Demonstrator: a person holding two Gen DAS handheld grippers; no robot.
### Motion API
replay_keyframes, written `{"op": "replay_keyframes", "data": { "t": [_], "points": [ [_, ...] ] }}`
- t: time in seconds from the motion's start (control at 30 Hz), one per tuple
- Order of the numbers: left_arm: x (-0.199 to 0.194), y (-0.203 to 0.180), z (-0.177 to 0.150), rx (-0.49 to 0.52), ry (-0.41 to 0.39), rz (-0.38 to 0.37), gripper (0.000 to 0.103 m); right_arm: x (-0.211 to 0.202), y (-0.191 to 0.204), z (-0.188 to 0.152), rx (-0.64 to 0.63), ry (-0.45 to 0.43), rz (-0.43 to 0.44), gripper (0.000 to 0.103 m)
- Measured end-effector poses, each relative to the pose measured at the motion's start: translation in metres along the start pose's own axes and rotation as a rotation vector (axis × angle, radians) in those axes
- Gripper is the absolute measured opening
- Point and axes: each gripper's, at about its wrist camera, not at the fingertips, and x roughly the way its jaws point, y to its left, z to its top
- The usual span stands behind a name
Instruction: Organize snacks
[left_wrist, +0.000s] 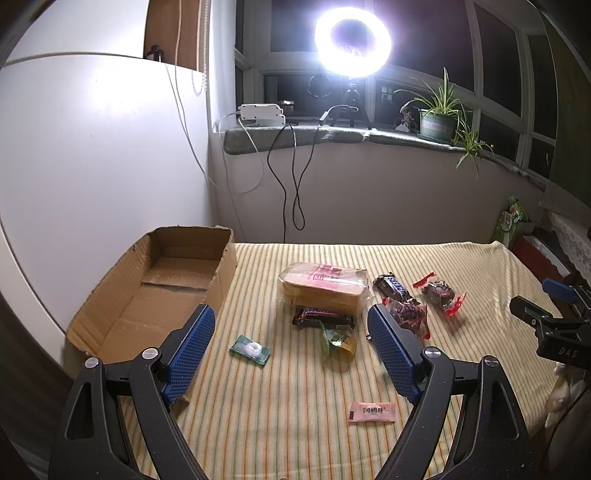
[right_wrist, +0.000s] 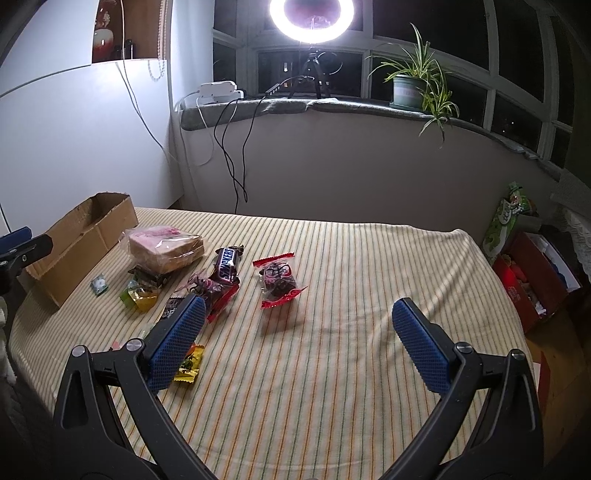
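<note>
An open cardboard box (left_wrist: 177, 280) (right_wrist: 85, 236) stands at the table's left with nothing visible inside. Snacks lie scattered on the striped cloth: a bagged bread loaf (left_wrist: 323, 290) (right_wrist: 166, 245), a Snickers bar (left_wrist: 393, 286) (right_wrist: 227, 264), two red-ended dark sweets (left_wrist: 441, 291) (right_wrist: 279, 280), a green candy (left_wrist: 250, 349), a yellow-green wrapper (left_wrist: 338, 338) and a pink sachet (left_wrist: 373, 411). My left gripper (left_wrist: 291, 321) hovers open above the candies, holding nothing. My right gripper (right_wrist: 295, 314) hangs open over bare cloth right of the sweets.
The window sill behind carries a ring light (left_wrist: 352, 37), a potted plant (left_wrist: 437, 118), a white power strip (left_wrist: 262, 112) and dangling cables. Bags and a red box (right_wrist: 532, 273) sit off the table's right edge. A yellow wrapper (right_wrist: 190, 363) lies by my right gripper's left finger.
</note>
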Motion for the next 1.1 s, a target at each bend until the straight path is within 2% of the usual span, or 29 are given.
{"op": "replay_keyframes", "data": {
  "t": [0.47,0.73,0.9,1.1],
  "points": [
    [0.006,0.001,-0.006,-0.003,0.025,-0.021,0.085,0.010,0.006,-0.008,-0.010,0.041,0.066,0.097],
    [0.018,0.002,-0.028,-0.013,0.106,-0.070,0.084,0.029,0.019,-0.026,-0.047,0.148,0.174,0.077],
    [0.026,-0.004,-0.044,-0.014,0.168,-0.123,0.079,0.039,0.035,-0.034,-0.075,0.207,0.257,0.073],
    [0.036,-0.014,-0.061,-0.008,0.240,-0.182,0.070,0.053,0.060,-0.045,-0.125,0.264,0.321,0.063]
  ]
}}
